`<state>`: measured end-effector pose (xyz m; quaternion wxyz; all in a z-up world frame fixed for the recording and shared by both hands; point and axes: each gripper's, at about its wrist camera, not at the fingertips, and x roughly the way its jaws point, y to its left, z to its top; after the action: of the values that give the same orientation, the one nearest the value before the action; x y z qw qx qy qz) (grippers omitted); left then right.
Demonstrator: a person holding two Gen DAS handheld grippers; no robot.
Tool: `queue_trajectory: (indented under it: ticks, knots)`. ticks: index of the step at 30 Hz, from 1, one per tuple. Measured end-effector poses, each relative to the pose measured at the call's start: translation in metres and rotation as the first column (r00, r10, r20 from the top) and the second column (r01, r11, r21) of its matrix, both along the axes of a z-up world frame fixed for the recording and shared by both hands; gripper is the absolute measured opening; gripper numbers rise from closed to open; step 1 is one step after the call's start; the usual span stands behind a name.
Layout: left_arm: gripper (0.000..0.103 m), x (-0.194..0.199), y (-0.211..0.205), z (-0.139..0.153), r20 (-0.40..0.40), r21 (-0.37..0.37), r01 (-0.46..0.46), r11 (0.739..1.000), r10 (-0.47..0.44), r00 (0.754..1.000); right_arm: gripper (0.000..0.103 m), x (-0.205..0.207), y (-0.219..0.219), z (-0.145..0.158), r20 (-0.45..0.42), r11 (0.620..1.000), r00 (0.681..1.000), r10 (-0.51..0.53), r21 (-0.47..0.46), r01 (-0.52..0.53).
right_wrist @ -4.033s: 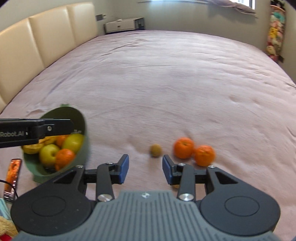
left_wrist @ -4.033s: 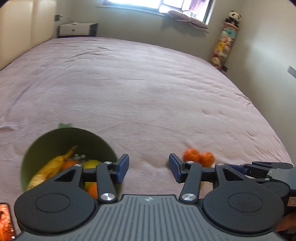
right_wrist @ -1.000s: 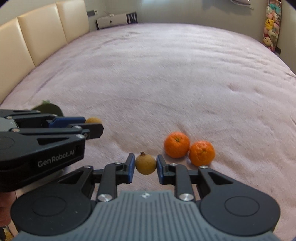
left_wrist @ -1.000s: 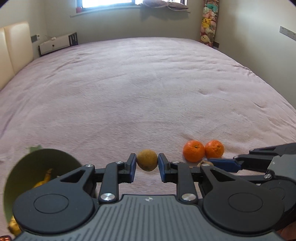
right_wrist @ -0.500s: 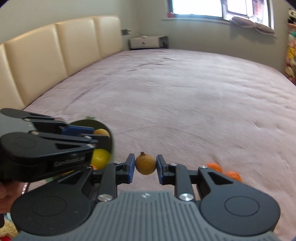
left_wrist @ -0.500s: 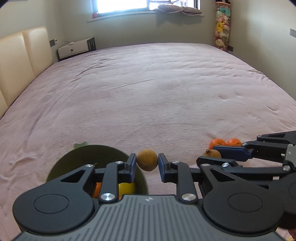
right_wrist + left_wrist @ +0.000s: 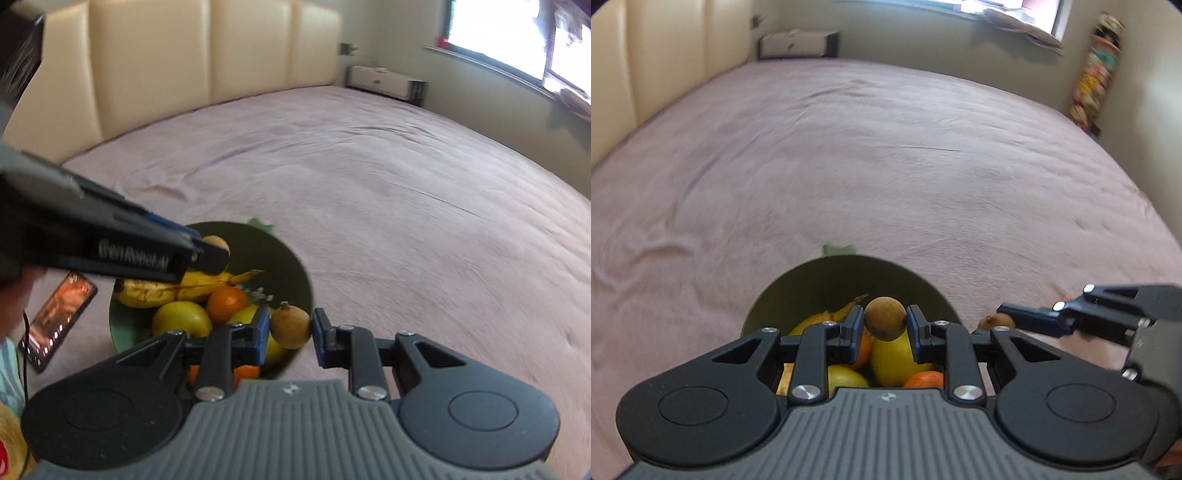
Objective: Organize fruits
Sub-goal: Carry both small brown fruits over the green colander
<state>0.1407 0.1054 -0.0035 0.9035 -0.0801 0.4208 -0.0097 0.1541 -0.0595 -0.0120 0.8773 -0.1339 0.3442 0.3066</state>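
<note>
A green bowl point(image 7: 849, 273) point(image 7: 291, 266) sits on the pink bed, holding a banana point(image 7: 155, 288), yellow apples point(image 7: 181, 317) and oranges point(image 7: 227, 302). My left gripper point(image 7: 884, 323) is shut on a small brown round fruit point(image 7: 884, 319) and holds it above the bowl. My right gripper point(image 7: 290, 326) holds a second small brown fruit point(image 7: 290, 325) with a stem over the bowl's near rim; its right pad stands a little off the fruit. The right gripper's fingers point(image 7: 1027, 317) show in the left wrist view beside the bowl.
A phone point(image 7: 59, 306) with a lit screen lies on the bed left of the bowl. A cream padded headboard point(image 7: 221, 51) stands behind. A white low cabinet point(image 7: 384, 79) stands by the far wall. The pink bedspread point(image 7: 886, 166) stretches far ahead.
Both grippers have swung left with their brown fruits and now hover over the bowl. The two oranges on the bed have left the views.
</note>
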Motion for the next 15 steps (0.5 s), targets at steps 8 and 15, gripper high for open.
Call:
queue_trajectory:
  ticks: [8,15]
  knots:
    - [0.028,0.012,0.02,-0.018,-0.061,-0.078,-0.052,0.996,0.047,0.997,0.021,0.025,0.036,-0.023,-0.025,0.991,0.994,0.103,-0.087,-0.105]
    - [0.028,0.022,0.028,-0.04,-0.117,-0.141,-0.095,0.985,0.078,0.99,0.021,0.044,0.048,-0.043,-0.004,0.979,0.989,0.147,-0.141,-0.146]
